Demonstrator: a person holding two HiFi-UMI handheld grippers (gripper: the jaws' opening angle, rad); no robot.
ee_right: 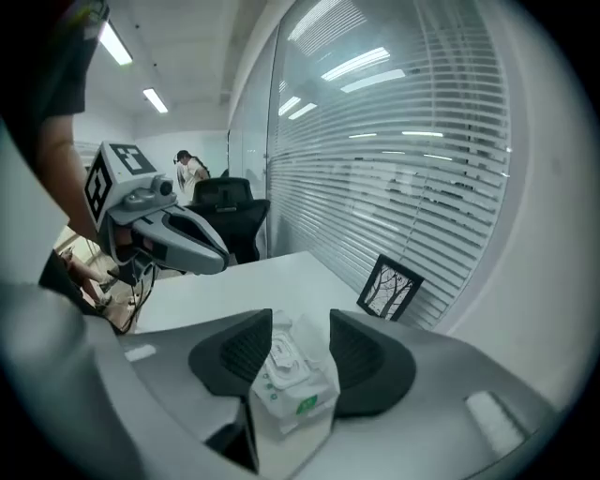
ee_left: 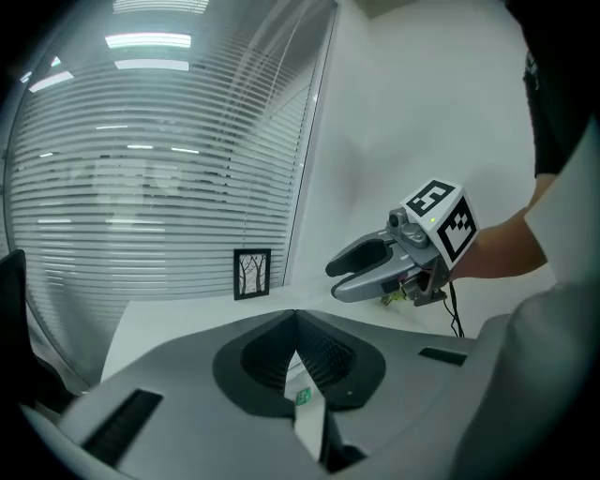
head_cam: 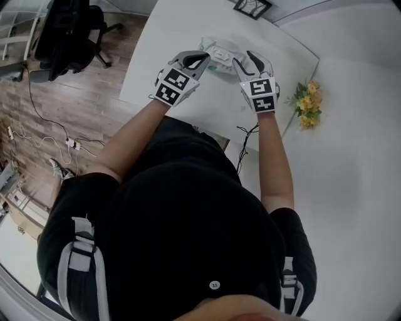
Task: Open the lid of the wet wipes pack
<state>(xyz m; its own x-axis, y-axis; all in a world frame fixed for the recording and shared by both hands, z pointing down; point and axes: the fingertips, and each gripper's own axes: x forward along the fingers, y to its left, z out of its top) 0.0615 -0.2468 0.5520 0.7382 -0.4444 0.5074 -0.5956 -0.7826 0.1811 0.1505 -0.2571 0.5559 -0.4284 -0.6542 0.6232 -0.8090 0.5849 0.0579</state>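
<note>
The wet wipes pack (ee_right: 291, 375) is white with green print, and its flip lid (ee_right: 281, 356) lies flat and closed on top. My right gripper (ee_right: 292, 339) is shut on the pack's two sides and holds it above the white table (head_cam: 175, 31). In the head view the pack (head_cam: 219, 53) shows between both gripper tips. My left gripper (ee_left: 296, 323) is shut on a thin white flap with a green mark (ee_left: 305, 398). I cannot tell whether that flap belongs to the same pack. From the right gripper view, the left gripper (ee_right: 217, 255) hangs just left of the pack.
A small framed tree picture (head_cam: 252, 6) stands at the table's far edge by the window blinds (ee_right: 412, 169). Yellow flowers (head_cam: 307, 103) lie at the right. A black cable (head_cam: 247, 141) hangs off the near edge. An office chair (head_cam: 69, 31) stands on the wooden floor at the left.
</note>
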